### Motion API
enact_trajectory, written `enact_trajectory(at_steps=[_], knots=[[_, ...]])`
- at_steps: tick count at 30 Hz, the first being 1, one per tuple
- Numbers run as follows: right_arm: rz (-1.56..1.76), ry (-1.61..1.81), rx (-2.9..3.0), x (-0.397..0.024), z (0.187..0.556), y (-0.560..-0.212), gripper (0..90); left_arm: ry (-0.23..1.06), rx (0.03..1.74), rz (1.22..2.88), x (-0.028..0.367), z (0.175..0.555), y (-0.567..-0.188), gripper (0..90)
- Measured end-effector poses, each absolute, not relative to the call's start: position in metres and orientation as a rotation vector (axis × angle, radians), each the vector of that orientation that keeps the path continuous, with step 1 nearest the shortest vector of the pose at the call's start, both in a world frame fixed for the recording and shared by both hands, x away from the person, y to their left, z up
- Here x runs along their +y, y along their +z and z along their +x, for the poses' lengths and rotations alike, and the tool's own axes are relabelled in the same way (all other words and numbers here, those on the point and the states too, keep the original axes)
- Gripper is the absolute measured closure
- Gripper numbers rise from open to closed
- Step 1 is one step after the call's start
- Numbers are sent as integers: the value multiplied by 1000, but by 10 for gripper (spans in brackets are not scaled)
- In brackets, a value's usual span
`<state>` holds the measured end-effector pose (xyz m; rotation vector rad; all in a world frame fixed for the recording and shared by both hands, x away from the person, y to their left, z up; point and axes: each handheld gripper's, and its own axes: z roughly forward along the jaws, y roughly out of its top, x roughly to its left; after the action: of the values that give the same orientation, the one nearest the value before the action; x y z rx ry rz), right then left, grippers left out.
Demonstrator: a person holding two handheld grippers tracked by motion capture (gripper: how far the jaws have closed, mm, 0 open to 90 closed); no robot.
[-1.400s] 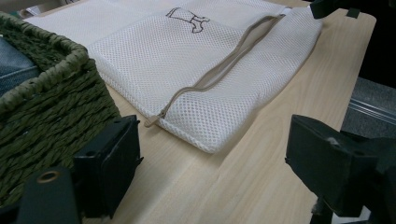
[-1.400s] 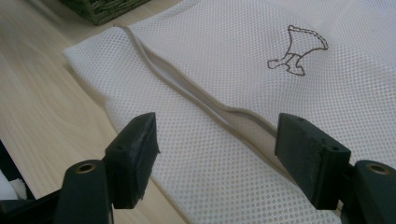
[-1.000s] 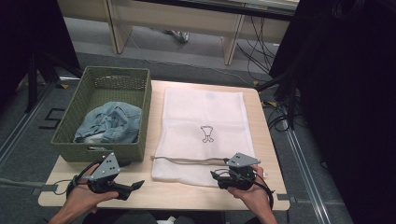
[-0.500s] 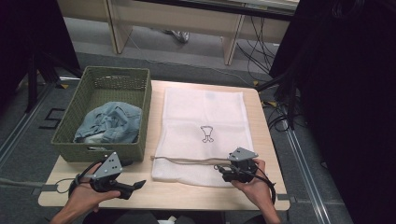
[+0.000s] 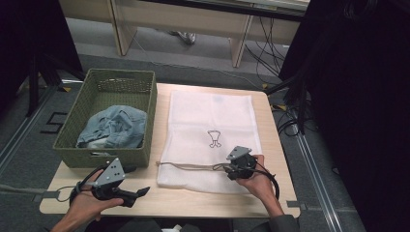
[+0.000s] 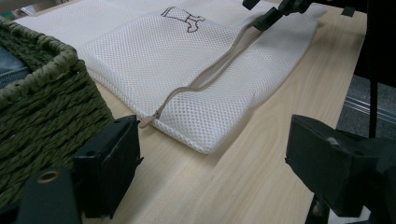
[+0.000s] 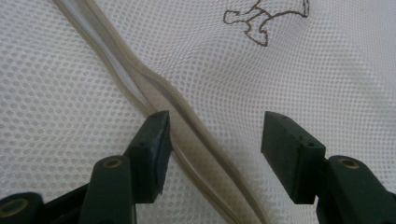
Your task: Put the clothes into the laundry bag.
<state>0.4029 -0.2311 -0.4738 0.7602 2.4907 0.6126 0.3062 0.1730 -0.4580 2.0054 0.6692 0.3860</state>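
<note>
Two tools are over the bench (image 5: 193,203): the right tool (image 7: 215,135) is poised over the zip (image 7: 187,126) of the white mesh bag (image 5: 208,130), its jaws apart and just now narrowing, with the zip ridge between them and nothing clamped. The left tool (image 6: 212,154) is held released above bare bench, the bag's corner just ahead of it and the woven basket (image 5: 140,96) with the denim (image 5: 113,128) to its side. For a sound grip, the jaws should be lowered until the pads straddle the zip, then closed on its raised edge or pull-tab rather than on loose mesh. No words or brand can be read; only a small outlined figure (image 5: 214,138) is printed on the bag, beyond the right tool.
</note>
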Motion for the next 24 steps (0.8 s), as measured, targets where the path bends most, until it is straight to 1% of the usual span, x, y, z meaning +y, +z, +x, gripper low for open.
enact_trajectory(at_steps=[7,9,11,13,18,24], knots=[[693,515,2512,-220,413,-481,455,388,647,2019,174,308,-458,168],[678,498,2512,-217,416,-483,462,369,681,1998,171,306,-459,168],[664,491,2519,-214,418,-483,467,374,680,2004,172,307,-459,168],[644,502,2512,-208,421,-481,520,361,677,1996,171,307,-459,168],[631,571,2470,-200,424,-469,644,380,666,2000,171,308,-458,168],[611,608,2452,-193,427,-460,746,389,666,1996,172,309,-456,168]])
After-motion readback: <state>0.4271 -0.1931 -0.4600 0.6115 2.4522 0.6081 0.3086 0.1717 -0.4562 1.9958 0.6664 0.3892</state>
